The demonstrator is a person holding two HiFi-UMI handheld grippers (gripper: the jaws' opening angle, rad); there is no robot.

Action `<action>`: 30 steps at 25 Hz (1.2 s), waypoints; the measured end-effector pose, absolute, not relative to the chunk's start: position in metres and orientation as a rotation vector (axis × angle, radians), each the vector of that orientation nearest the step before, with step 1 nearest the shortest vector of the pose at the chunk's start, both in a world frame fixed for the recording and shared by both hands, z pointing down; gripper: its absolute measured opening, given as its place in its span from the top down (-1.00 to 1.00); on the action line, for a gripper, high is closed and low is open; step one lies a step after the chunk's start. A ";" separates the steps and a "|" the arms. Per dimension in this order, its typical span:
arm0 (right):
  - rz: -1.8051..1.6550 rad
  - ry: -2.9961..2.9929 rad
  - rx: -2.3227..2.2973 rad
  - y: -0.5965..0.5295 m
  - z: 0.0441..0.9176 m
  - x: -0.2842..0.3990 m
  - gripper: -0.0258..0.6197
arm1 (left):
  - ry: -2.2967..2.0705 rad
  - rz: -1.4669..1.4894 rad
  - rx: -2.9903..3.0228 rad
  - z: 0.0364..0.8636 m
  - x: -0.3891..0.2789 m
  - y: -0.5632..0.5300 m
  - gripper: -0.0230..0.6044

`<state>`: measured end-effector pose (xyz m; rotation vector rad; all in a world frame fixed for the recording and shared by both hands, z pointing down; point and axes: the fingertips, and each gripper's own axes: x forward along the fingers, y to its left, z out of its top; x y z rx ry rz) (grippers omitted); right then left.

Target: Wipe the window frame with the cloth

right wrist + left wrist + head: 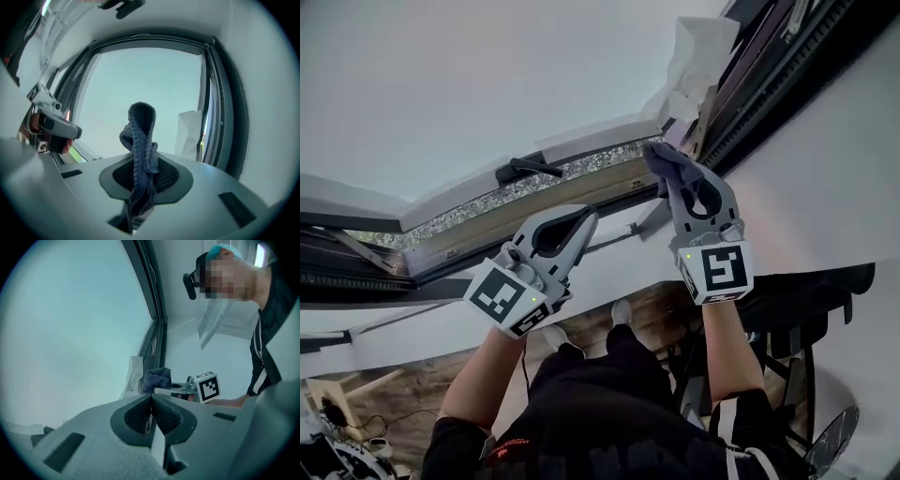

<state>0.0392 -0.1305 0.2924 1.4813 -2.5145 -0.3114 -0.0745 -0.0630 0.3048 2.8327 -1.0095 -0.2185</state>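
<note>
The right tongs (140,176) are clamped on the cloth (140,133); a blue fold stands up past the tips. The left tongs (151,412) are closed on nothing. The cloth sits at a corner of the window frame (225,103); whether it touches cannot be told. The left tongs are just beside, under the bottom rail. White paper (190,133) sits in the frame near the cloth.

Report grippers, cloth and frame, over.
Right gripper shut on cloth, up by window frame; contact unclear. Left gripper shut, empty. White sheet at frame corner, just ahead.
</note>
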 end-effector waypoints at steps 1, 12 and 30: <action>-0.259 -2.567 1.463 -0.127 0.290 0.035 0.73 | -1.026 -0.218 2.835 0.303 -0.079 -0.061 0.86; 0.020 -2.750 1.352 -0.108 0.301 0.003 0.73 | -1.239 -0.174 2.776 0.304 -0.140 -0.034 0.86; 0.152 -2.841 1.136 -0.092 0.319 -0.065 0.73 | -1.497 -0.238 2.627 0.310 -0.221 -0.006 0.86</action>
